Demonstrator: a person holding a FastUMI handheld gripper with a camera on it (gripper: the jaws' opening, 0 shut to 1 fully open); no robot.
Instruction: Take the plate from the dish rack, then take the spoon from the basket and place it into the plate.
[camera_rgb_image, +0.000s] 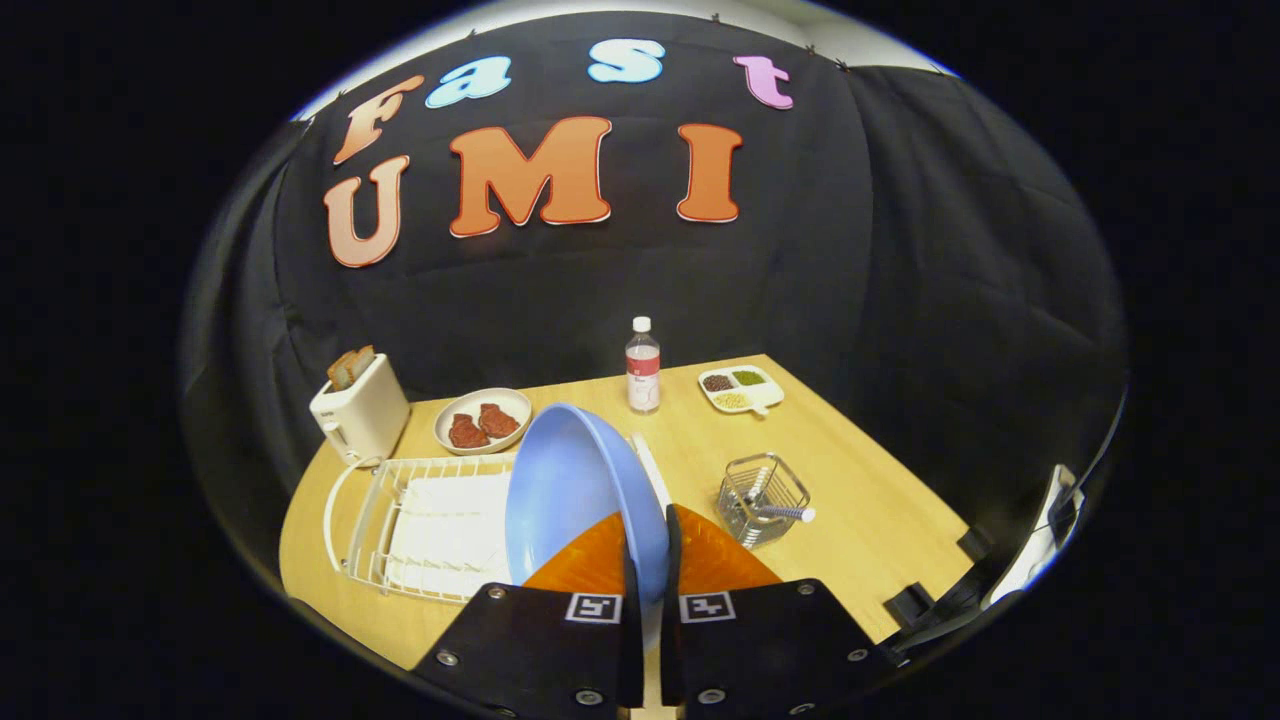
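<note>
Above dish rack (430, 520), gripper (647, 560)-clamped plate (575, 490)

Claw (647, 545) clamped on tilted blue plate (570, 490) above dish rack (440, 520).

No text can be read; the label on the water bottle (642, 372) is too small.

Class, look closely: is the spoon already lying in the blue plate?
No; the spoon sits in the wire basket, while the gripper holds the blue plate upright.
</note>
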